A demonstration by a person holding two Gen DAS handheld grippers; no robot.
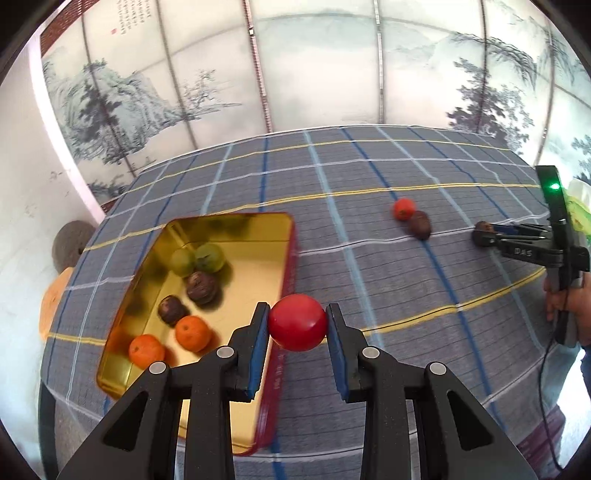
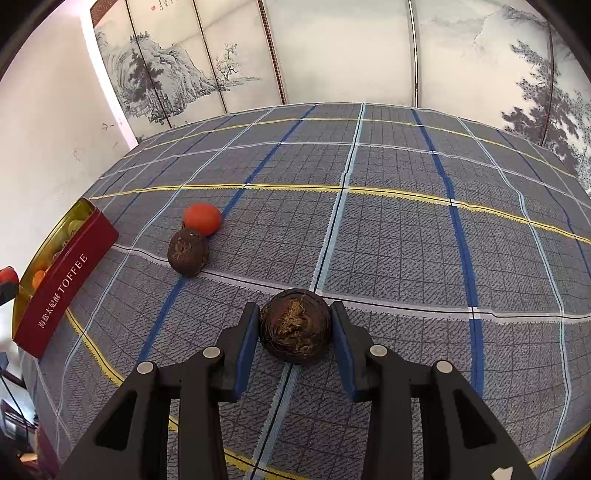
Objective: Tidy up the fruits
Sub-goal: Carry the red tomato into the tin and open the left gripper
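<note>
Motion blur softened the gold tin (image 1: 236, 236) and its fruit in the left wrist view; the left gripper (image 1: 297, 325) clamped a red fruit (image 1: 297, 322) beside its rim.

Right wrist view: the right gripper (image 2: 295, 325) pinched a brown fruit (image 2: 295, 325) on the plaid cloth (image 2: 406, 240); the frame edge cut off the tin.

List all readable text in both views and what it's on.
"TOFFEE": red side wall of the tin, right wrist view; the Chinese characters before it are too small to read surely.
"DAS": right gripper's arm, left wrist view.
Calligraphy and red seal on the painted screen: too small to read.
</note>
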